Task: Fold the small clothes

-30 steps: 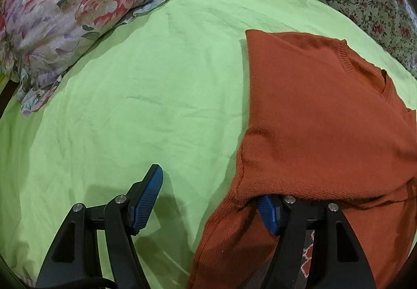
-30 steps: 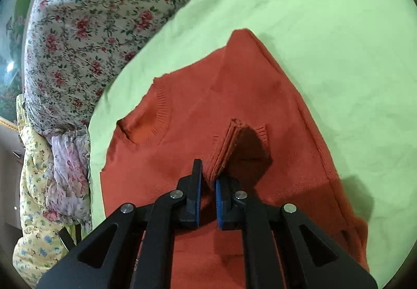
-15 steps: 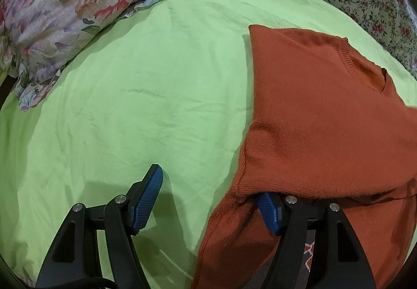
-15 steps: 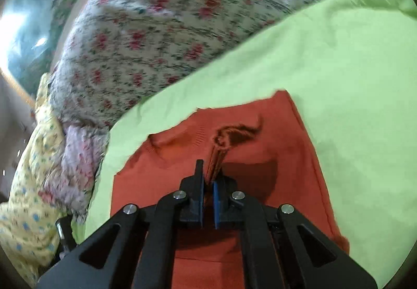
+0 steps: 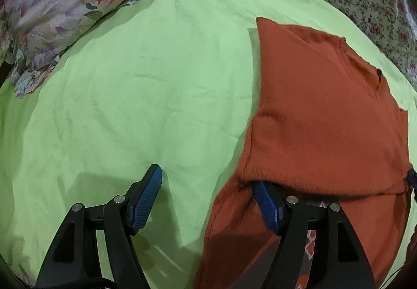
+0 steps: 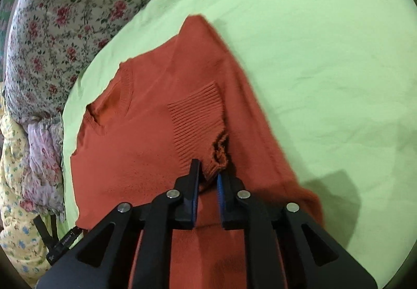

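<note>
Right wrist view: right gripper [image 6: 208,175] is opening, releasing the ribbed cuff [image 6: 198,117] of the rust-orange knitted sweater [image 6: 146,148] lying on the light-green bedsheet [image 6: 325,54]; left gripper [image 5: 208,195] is gaping empty. Sleeve folded; body folds remaining.

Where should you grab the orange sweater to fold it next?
Probably the sweater's bottom edge, nearest the camera, coming from below. Its ribbed cuff already lies folded across the chest, so the long body is left to fold up toward the collar.
</note>
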`<action>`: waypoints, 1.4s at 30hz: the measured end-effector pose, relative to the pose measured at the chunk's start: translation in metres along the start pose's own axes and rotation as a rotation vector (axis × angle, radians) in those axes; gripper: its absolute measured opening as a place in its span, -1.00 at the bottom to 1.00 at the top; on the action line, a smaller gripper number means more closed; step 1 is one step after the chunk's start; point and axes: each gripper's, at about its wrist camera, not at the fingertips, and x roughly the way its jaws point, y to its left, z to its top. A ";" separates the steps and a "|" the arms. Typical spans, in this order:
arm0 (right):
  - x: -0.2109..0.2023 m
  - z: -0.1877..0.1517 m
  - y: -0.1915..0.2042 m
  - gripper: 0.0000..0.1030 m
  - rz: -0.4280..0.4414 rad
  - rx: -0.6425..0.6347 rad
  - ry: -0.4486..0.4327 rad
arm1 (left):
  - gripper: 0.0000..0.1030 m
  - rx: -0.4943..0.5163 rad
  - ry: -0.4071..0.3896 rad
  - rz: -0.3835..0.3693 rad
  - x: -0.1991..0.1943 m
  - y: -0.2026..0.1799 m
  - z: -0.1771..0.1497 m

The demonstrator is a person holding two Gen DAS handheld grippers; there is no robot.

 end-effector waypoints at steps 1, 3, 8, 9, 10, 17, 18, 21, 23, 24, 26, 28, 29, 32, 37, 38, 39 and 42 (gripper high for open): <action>-0.005 -0.001 -0.001 -0.71 -0.001 0.002 -0.007 | 0.38 0.004 0.001 -0.002 -0.002 0.001 -0.003; -0.019 -0.006 -0.004 -0.71 0.007 0.007 -0.020 | 0.37 0.009 0.004 -0.002 -0.009 0.006 -0.012; -0.050 -0.031 -0.006 -0.70 0.035 -0.021 -0.019 | 0.35 0.034 0.017 -0.028 -0.027 0.015 -0.043; -0.054 -0.037 -0.006 -0.70 0.038 -0.030 -0.015 | 0.35 0.039 0.020 -0.032 -0.030 0.016 -0.049; -0.059 -0.044 -0.007 -0.70 0.041 -0.038 -0.010 | 0.35 0.047 0.022 -0.037 -0.034 0.017 -0.055; -0.081 -0.092 -0.016 -0.69 0.063 -0.041 0.024 | 0.35 0.076 0.028 -0.086 -0.063 0.029 -0.106; -0.084 -0.099 -0.017 -0.69 0.064 -0.043 0.029 | 0.35 0.076 0.035 -0.097 -0.065 0.030 -0.113; -0.094 -0.121 -0.021 -0.69 0.068 -0.068 0.052 | 0.35 0.083 0.056 -0.127 -0.074 0.037 -0.139; -0.104 -0.136 -0.026 -0.69 0.069 -0.098 0.064 | 0.35 0.087 0.071 -0.154 -0.080 0.042 -0.158; -0.108 -0.142 -0.030 -0.68 0.069 -0.108 0.069 | 0.35 0.091 0.078 -0.169 -0.083 0.044 -0.169; -0.117 -0.156 -0.038 -0.68 0.072 -0.118 0.082 | 0.35 0.095 0.091 -0.189 -0.087 0.048 -0.185; -0.125 -0.167 -0.047 -0.68 0.069 -0.126 0.089 | 0.35 0.100 0.103 -0.206 -0.090 0.052 -0.199; -0.130 -0.175 -0.052 -0.68 0.069 -0.130 0.097 | 0.35 0.101 0.109 -0.210 -0.091 0.054 -0.207; -0.138 -0.192 -0.065 -0.59 0.083 -0.112 0.124 | 0.36 0.111 0.117 -0.221 -0.097 0.057 -0.227; -0.135 -0.223 -0.080 -0.45 0.084 -0.106 0.182 | 0.40 0.157 0.125 -0.230 -0.106 0.057 -0.263; -0.133 -0.228 -0.083 -0.45 0.086 -0.097 0.193 | 0.40 0.176 0.126 -0.226 -0.108 0.054 -0.269; -0.131 -0.232 -0.085 -0.45 0.092 -0.089 0.199 | 0.40 0.190 0.125 -0.226 -0.108 0.048 -0.274; -0.128 -0.240 -0.085 -0.45 0.120 -0.101 0.194 | 0.41 0.208 0.135 -0.264 -0.109 0.041 -0.281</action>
